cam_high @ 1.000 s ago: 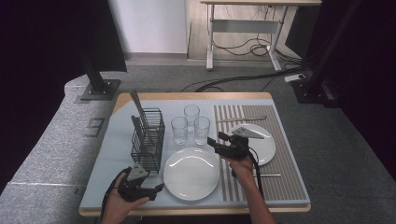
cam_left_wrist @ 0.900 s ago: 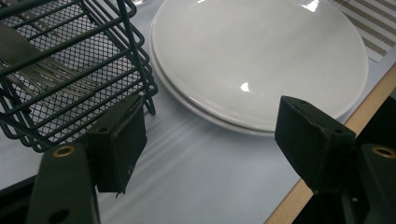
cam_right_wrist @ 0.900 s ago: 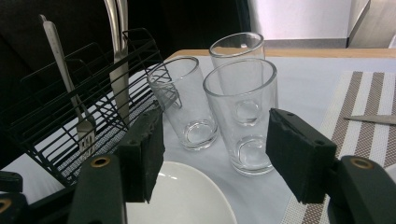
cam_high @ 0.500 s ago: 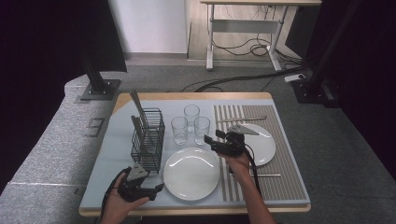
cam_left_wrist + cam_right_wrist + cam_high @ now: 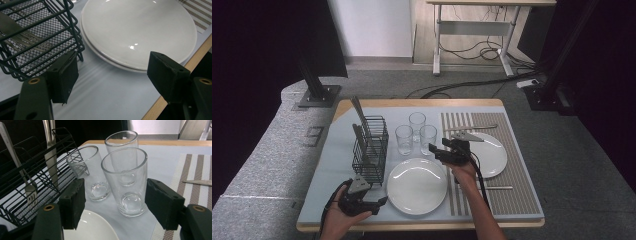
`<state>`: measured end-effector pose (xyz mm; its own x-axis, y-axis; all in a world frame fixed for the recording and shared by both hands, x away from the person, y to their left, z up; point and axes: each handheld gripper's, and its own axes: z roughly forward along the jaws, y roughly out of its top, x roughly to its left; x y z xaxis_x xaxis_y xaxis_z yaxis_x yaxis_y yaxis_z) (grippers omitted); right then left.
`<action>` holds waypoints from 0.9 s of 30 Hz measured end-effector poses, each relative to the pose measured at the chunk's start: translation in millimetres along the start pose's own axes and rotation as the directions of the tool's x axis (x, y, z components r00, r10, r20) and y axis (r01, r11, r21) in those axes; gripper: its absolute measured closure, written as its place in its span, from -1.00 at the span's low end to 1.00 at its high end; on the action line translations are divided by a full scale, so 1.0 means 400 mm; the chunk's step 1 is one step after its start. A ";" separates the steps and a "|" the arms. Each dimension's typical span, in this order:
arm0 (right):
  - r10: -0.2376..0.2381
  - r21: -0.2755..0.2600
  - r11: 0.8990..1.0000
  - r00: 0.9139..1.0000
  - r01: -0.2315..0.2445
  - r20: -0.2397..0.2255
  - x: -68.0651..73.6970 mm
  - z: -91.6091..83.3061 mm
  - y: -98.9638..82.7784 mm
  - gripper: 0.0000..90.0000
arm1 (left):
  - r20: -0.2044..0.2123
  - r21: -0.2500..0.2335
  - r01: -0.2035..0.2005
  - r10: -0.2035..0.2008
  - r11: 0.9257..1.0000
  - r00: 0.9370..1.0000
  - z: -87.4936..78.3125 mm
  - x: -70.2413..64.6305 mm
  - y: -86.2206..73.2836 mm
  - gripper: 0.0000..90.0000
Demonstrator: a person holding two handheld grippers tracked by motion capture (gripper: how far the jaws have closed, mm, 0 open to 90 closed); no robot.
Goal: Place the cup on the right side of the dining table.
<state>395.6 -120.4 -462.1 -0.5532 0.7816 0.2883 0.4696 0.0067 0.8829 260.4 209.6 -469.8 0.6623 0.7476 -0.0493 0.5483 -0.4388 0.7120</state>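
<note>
Three clear glasses stand together behind the large white plate (image 5: 417, 186). My right gripper (image 5: 435, 151) points left at them, just off the nearest glass (image 5: 428, 136). In the right gripper view that glass (image 5: 127, 182) stands in the gap of my right gripper (image 5: 117, 205). The jaws have just been opening and neither pad touches the glass. My left gripper (image 5: 379, 201) rests open near the front edge. In the left gripper view, my left gripper (image 5: 112, 72) has bare tabletop between its pads. The wire basket (image 5: 37, 37) is at its left and the plate (image 5: 140, 32) ahead.
A black wire basket (image 5: 371, 149) holding cutlery stands left of the glasses. A second white plate (image 5: 492, 155) lies on the striped mat (image 5: 517, 195) at the right. A knife (image 5: 469, 128) lies behind it and another utensil (image 5: 498, 188) in front. The wooden table edge (image 5: 422, 226) runs along the front.
My right gripper has shifted a little to the left, from beside the right plate toward the glasses. The left gripper has kept still.
</note>
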 end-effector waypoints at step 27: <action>0.036 0.035 0.999 0.999 -0.037 0.009 -0.018 0.058 -0.007 -0.39 | 0.006 0.012 0.001 -0.001 1.000 1.000 0.004 0.002 -0.002 -0.45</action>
<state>414.3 -111.6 -475.2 -0.5296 0.7868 0.3169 0.5136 0.0001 0.8580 261.4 209.6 -471.5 0.6647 0.7451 -0.0544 0.5553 -0.4441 0.7031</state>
